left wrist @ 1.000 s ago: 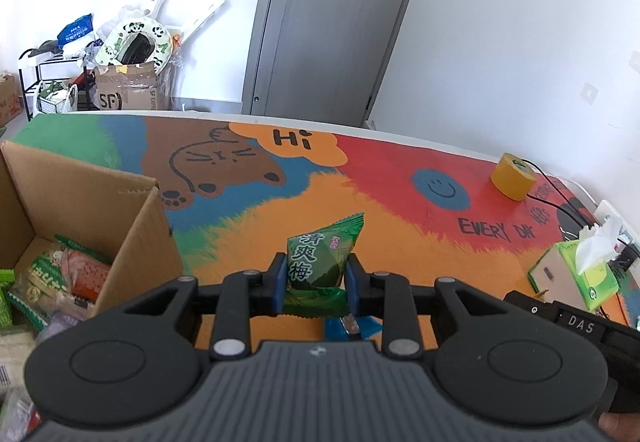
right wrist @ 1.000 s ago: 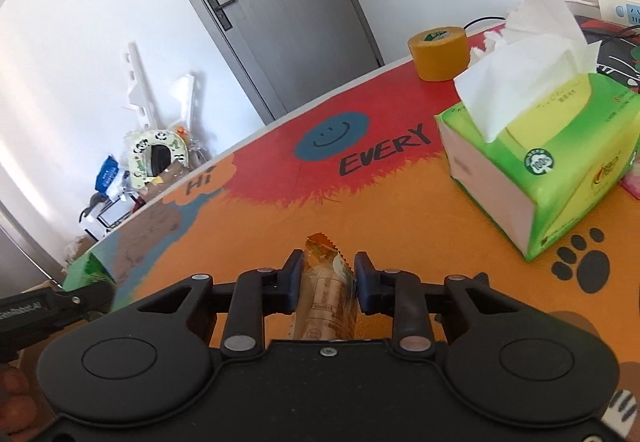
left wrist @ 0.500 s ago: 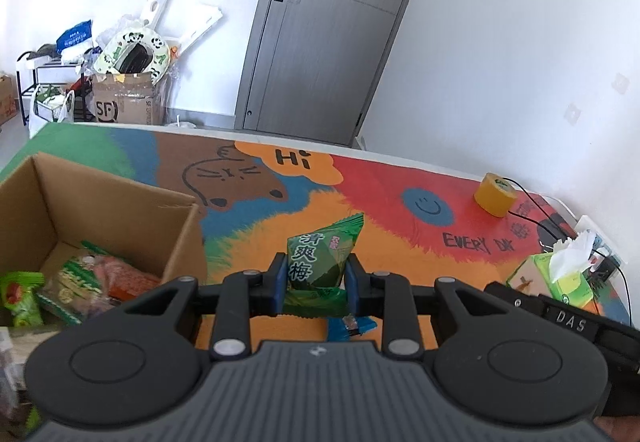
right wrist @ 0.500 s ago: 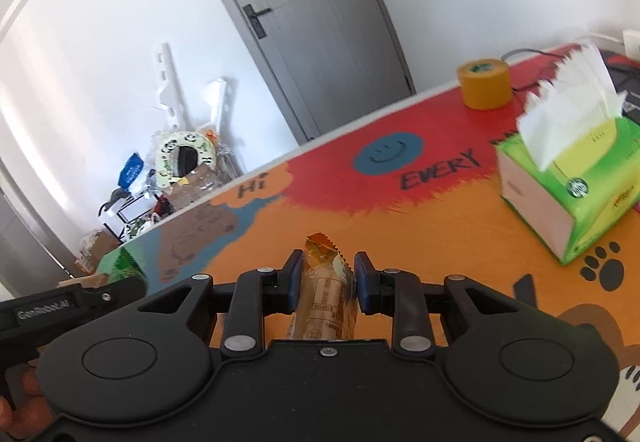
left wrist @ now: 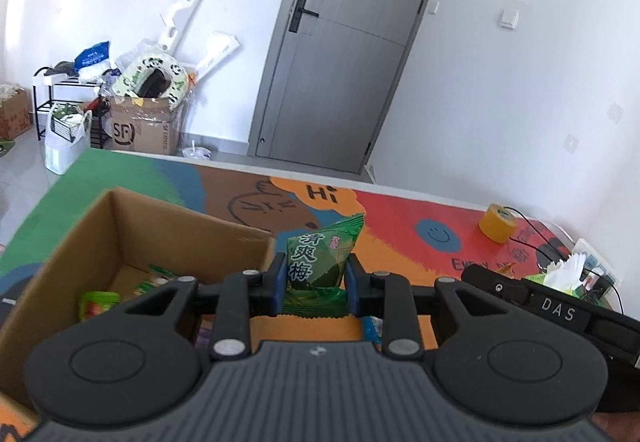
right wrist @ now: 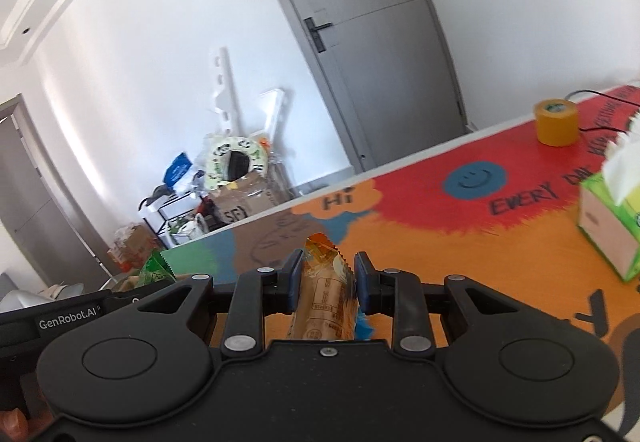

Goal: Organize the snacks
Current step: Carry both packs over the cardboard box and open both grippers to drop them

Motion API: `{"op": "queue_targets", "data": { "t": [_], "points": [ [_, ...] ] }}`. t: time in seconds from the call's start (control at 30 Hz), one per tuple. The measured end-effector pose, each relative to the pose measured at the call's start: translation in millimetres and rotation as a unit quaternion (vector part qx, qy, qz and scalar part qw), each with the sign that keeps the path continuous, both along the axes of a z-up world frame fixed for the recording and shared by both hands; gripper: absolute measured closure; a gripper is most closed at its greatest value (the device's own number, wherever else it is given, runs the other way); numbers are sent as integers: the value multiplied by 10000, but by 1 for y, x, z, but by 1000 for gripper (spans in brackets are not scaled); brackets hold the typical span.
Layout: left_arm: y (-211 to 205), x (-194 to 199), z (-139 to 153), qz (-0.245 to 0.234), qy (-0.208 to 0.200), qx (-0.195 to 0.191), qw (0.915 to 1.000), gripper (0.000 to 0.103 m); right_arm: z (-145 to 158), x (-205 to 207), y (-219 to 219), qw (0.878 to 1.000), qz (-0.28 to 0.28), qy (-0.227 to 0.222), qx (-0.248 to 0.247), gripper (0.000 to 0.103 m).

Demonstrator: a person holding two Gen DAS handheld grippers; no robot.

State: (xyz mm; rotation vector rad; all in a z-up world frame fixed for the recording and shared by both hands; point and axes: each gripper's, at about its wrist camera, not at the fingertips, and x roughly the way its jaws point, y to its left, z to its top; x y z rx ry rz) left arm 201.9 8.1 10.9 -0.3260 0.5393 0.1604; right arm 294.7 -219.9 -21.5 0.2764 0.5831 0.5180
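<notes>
Two grippers show, each clamped on one snack. In the left wrist view, going from the left edge: an open brown cardboard box [left wrist: 132, 238] fills the lower left, its near wall blurred, with a few green and red snack packets [left wrist: 100, 302] lying on its floor; their exact count is hidden behind the gripper body. Just right of the box's right wall, at the lower centre, the left gripper [left wrist: 316, 278] has its blue-padded jaws drawn narrow, both pads pressing the sides of one green plastic snack packet with white characters [left wrist: 320, 258], which stands upright and sticks up above the fingertips. A blue wrapper scrap [left wrist: 372, 326] peeks out below the right finger. Further right sit one yellow tape roll [left wrist: 498, 222] on the red part of the colourful printed table mat [left wrist: 400, 218], and at the right edge the black body of the other gripper, marked "DAS", in front of a green tissue box [left wrist: 560, 274].

In the right wrist view, the left gripper's black body and a corner of the green packet lie at the lower left. At the lower centre the right gripper [right wrist: 326, 274] is likewise closed narrow on one orange, crimped-edge snack packet [right wrist: 324, 290], held upright between both pads. One tape roll [right wrist: 556, 122] and one tissue box [right wrist: 612, 222] stand at the right.
</notes>
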Motion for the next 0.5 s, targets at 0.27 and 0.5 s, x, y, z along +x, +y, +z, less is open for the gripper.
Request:
{"op": "queue_targets", "data": {
  "t": [0.27,0.5],
  "points": [
    [28,-18,0,225,-18,-50,9997,75,10,-10,32,9993,360,-85,87,75],
    [53,-31,-3,436,31,-106,9990,75,13,-17,63,9981,597,-115,5,75]
  ]
}}
